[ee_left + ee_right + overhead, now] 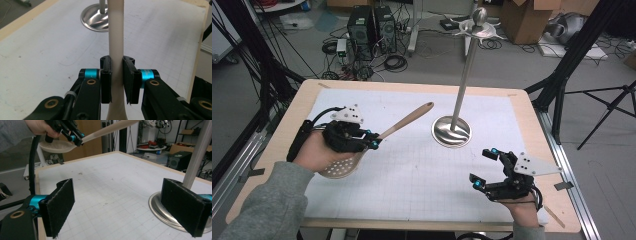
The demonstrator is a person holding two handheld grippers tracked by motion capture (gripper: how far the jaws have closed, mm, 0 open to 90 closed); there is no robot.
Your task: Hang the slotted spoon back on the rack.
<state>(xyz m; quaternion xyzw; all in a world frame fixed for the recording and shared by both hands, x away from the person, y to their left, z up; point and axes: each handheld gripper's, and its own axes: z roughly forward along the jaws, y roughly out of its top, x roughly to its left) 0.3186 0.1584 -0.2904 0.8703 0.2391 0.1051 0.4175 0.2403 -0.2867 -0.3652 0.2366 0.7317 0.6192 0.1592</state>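
Observation:
A wooden slotted spoon (404,122) is held up off the table at the left, its handle pointing up and right toward the stand. My left gripper (373,139) is shut on the handle near the bowl; in the left gripper view the pale handle (115,37) runs up between the two black pads (106,82). The perforated bowl (341,166) hangs below the hand. A metal stand (452,131) with a round base, a tall pole and hooks at its top (478,27) rises at centre right. My right gripper (486,168) rests open near the front right, nothing between its pads (61,205).
A white grid mat (422,170) covers the wooden table (292,115). In the right gripper view the stand's base (160,212) lies close beside the right pad. Computers, cables, boxes and tripod legs stand on the floor beyond the table.

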